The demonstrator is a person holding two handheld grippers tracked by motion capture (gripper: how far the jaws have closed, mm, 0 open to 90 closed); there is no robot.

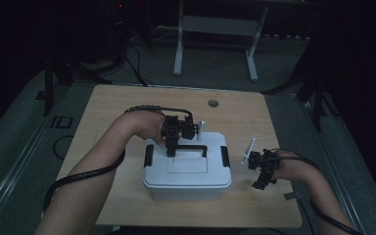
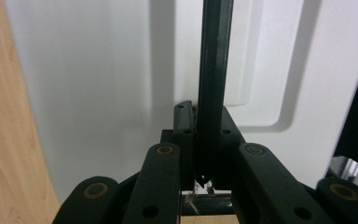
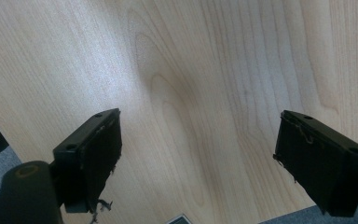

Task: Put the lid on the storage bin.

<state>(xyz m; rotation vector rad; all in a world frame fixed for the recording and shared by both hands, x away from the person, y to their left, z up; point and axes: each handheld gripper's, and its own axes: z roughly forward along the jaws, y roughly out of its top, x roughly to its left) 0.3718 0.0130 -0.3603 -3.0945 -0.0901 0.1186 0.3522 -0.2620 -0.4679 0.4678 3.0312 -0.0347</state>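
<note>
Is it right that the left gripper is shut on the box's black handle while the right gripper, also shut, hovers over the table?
Not quite: the right gripper is open, as the right gripper view shows its jaws wide apart above the table. The left gripper is indeed shut on the black handle of the box.

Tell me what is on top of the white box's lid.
On the white box lid lies a black handle; the left gripper is shut on it near its left end. The opaque lid hides the inside.
</note>
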